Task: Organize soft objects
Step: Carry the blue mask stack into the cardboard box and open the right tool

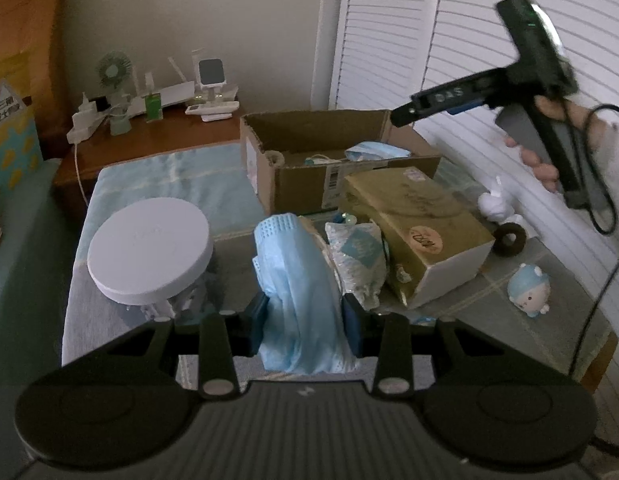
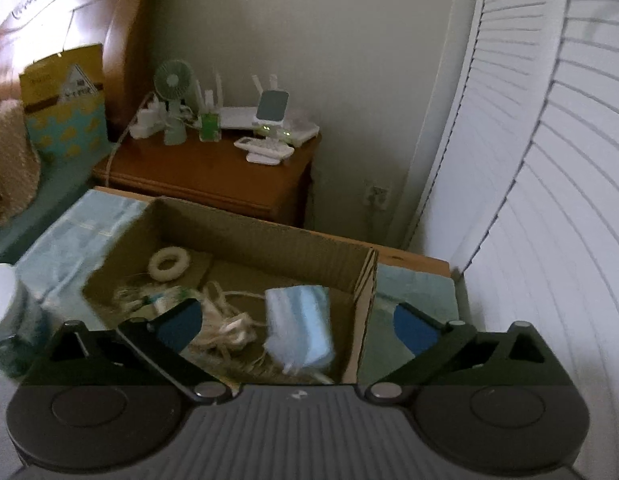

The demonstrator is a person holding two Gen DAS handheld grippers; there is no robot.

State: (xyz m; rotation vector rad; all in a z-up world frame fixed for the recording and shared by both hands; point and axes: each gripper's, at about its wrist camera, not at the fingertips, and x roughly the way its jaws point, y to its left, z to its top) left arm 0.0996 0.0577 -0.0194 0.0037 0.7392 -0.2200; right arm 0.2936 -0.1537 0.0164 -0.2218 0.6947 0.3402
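Right up close, our left gripper (image 1: 303, 316) has its blue pads clamped on a bunched light-blue face mask (image 1: 297, 296), which stands up between them above the blue cloth (image 1: 181, 176) on the table. Just left of it sits a white round lid (image 1: 149, 250); just right, a crinkly clear packet (image 1: 359, 256) leans against a gold box (image 1: 425, 228). A blue-capped figurine (image 1: 529, 288), a dark ring (image 1: 510, 238) and a small white figure (image 1: 496, 202) lie further right, near the louvered doors (image 1: 489, 60). Over on the other side, our right gripper (image 2: 299, 322) has its fingers (image 2: 179, 324) spread wide, gripping nothing, above the open cardboard box (image 2: 269, 240). A second folded blue mask (image 2: 301, 330) sits in that box, between the jaws but untouched, beside tangled cream cord (image 2: 225, 324) and a pale ring (image 2: 169, 262). Behind the box stands the wooden nightstand (image 2: 213, 180) with a small fan (image 2: 173, 80) and a router (image 2: 269, 122).
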